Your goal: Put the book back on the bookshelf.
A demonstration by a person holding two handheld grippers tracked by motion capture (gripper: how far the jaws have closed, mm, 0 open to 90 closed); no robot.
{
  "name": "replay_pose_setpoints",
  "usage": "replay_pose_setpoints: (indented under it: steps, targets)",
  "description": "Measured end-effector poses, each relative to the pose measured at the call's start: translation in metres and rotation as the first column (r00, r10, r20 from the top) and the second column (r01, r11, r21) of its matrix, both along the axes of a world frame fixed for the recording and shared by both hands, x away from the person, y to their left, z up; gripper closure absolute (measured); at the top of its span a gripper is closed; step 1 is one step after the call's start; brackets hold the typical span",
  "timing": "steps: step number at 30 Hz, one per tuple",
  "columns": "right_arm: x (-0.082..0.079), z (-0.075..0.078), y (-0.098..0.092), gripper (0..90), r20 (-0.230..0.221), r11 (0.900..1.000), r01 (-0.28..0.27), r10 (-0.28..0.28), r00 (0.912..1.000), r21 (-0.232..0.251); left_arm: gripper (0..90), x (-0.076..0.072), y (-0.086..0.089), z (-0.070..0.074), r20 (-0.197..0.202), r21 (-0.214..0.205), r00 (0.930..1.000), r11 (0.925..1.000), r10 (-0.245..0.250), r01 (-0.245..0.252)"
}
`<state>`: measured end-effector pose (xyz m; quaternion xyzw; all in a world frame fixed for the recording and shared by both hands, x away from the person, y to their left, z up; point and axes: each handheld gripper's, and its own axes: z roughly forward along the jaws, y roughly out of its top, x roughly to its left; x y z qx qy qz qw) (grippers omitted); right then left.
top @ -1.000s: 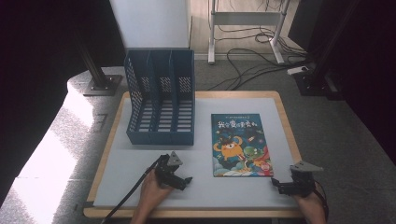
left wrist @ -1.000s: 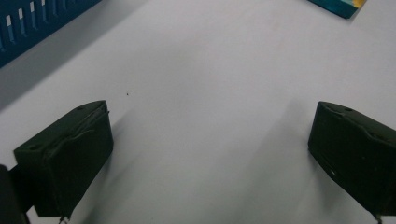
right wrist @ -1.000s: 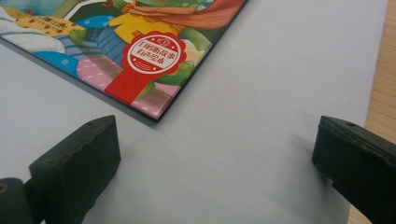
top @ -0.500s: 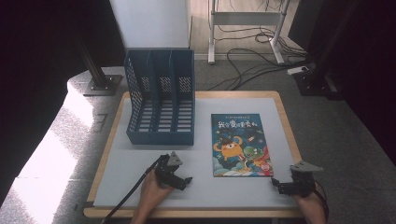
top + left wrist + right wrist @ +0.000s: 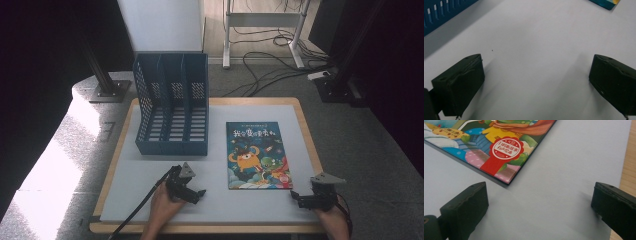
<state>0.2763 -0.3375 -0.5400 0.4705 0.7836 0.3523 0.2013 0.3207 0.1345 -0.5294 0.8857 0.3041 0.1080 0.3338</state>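
Item 1: a grey mat (image 5: pixel 150 195) on a wood-edged table (image 5: pixel 210 228), seen from the high view.

Item 2: a blue file rack (image 5: pixel 172 112) with three compartments was laid at about 10 o'clock on the mat, its open side up and its slotted wall uppermost in the view.

Item 3: a picture book (image 5: pixel 256 155) was laid flat, cover up, at about 3 o'clock of the mat's centre, just beside the rack and apart from it. Its near corner (image 5: pixel 506 178) bore a red seal in the right gripper view.

Item 4: the left gripper (image 5: pixel 192 195) was held low at 7 o'clock on the mat, its cable trailing toward the near edge. In the left gripper view (image 5: pixel 536 82) its jaws were spread wide, with nothing between them but bare mat.

Item 5: the right gripper (image 5: pixel 302 198) was held at 5 o'clock, near the book's near right corner. In the right gripper view (image 5: pixel 540 205) its jaws were parted wide, nothing gripped, the book's corner lying just beyond the left jaw.
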Motion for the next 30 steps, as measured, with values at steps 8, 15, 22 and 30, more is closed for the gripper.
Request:
replay_pose_setpoints:
  steps: [8, 15, 22, 30]
  targets:
    - [0.002, 0.002, 0.002, 0.3, -0.017, 0.9999, 0.000, -0.001, 0.9999, -0.016, 0.0, 0.000, 0.000, 0.000, -0.003, 0.002, 1.0000, 1.0000, 0.003, -0.003]
    - [0.005, 0.007, 0.003, 0.9, -0.044, 1.0000, 0.005, -0.004, 0.9990, 0.002, 0.0, 0.003, 0.000, 0.001, -0.004, -0.005, 0.9998, 0.9998, -0.018, 0.018]
    - [0.009, 0.018, 0.007, 0.0, -0.010, 0.9996, -0.029, 0.029, 0.9995, -0.001, 0.0, 0.012, -0.010, 0.010, -0.022, -0.030, 0.9992, 0.9990, -0.034, 0.033]
    - [0.022, 0.021, 0.010, 0.0, 0.001, 0.9990, -0.045, 0.045, 0.9990, -0.006, 0.0, 0.022, -0.027, 0.021, -0.020, -0.023, 0.9978, 0.9978, -0.063, 0.062]
